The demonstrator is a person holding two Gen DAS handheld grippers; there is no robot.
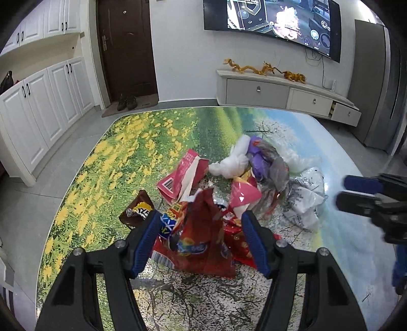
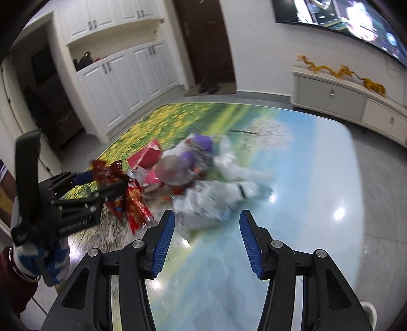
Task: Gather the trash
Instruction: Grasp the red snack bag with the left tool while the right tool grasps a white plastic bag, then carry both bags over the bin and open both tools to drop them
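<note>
A pile of trash lies on the table (image 1: 106, 173), whose top carries a printed meadow picture. In it are a torn pink carton (image 1: 178, 175), crumpled white plastic (image 1: 229, 163), a purple wrapper (image 1: 257, 155), a white printed bag (image 1: 305, 201) and a brown snack packet (image 1: 138, 208). My left gripper (image 1: 199, 215) is shut on a red snack bag (image 1: 203, 242) that stands upright between its blue pads, with more red wrappers bunched beside it. The right wrist view shows that left gripper (image 2: 109, 179) with the red bag (image 2: 127, 193) sticking out. My right gripper (image 2: 206, 214) is open and empty, just short of the white bag (image 2: 216, 196).
Grey floor surrounds the table. White cupboards (image 1: 45, 107) line the left wall, and a dark door (image 1: 127, 51) has shoes (image 1: 127, 101) at its foot. A low drawer cabinet (image 1: 279, 94) stands under a wall screen (image 1: 274, 20). A gloved hand (image 2: 56, 257) holds the left gripper.
</note>
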